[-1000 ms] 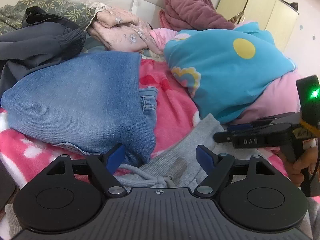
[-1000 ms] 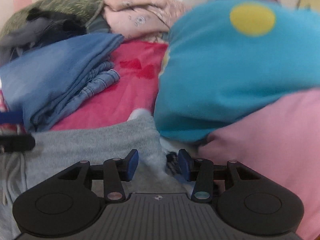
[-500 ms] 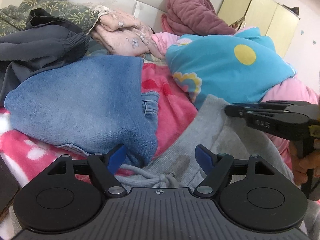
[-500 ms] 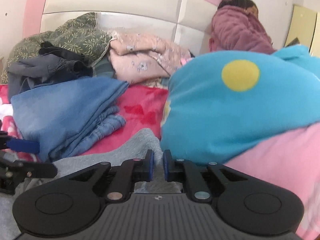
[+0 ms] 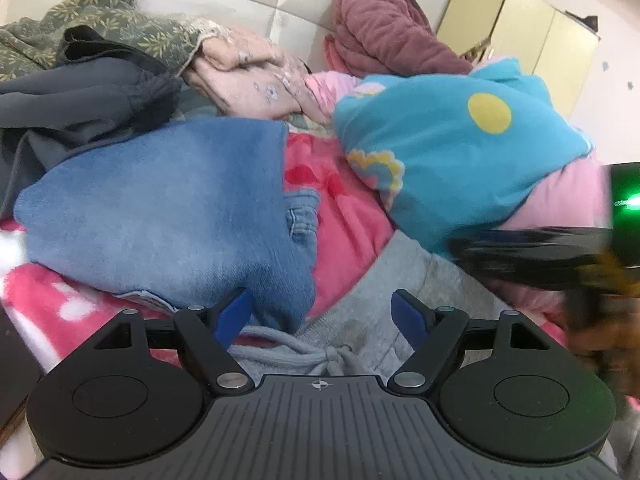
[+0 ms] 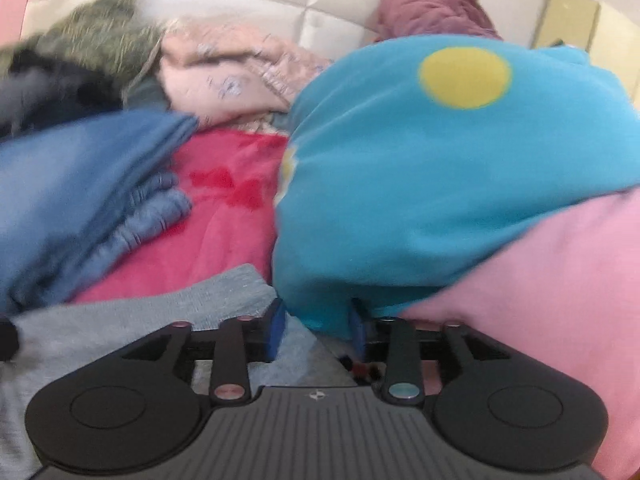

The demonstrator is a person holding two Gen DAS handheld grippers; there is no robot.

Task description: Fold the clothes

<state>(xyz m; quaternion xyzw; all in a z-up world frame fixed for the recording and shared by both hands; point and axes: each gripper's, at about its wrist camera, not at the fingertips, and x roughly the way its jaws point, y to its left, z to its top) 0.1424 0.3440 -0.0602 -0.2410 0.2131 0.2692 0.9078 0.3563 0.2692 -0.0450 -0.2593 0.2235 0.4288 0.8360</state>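
Left wrist view. We see the left tongs (image 5: 320,316) standing wide, their blue pads either side of the drawstring waistband of the grey sweatpants (image 5: 384,292) but not pressing it. The sweatpants lie flat on the pink bedspread (image 5: 340,216), not yet folded. Beside them, touching, a pair of blue jeans (image 5: 160,216) rests already folded in a neat stack; we judge one garment done and the grey one in hand. The right tongs (image 5: 472,244) enter blurred from the right, over the far part of the sweatpants; a dark grey garment (image 5: 80,96) and a pale pink one (image 5: 248,80) wait unfolded by the headboard.

Right wrist view. Here the right tongs (image 6: 316,328) have just been opening and stand part open, nothing clamped; the lower edge of a blue-and-pink quilt (image 6: 440,184) hangs between the pads. The sweatpants (image 6: 140,320) spread to the left, soft, limp, ribbed-knit, with a faint stain near the waist.
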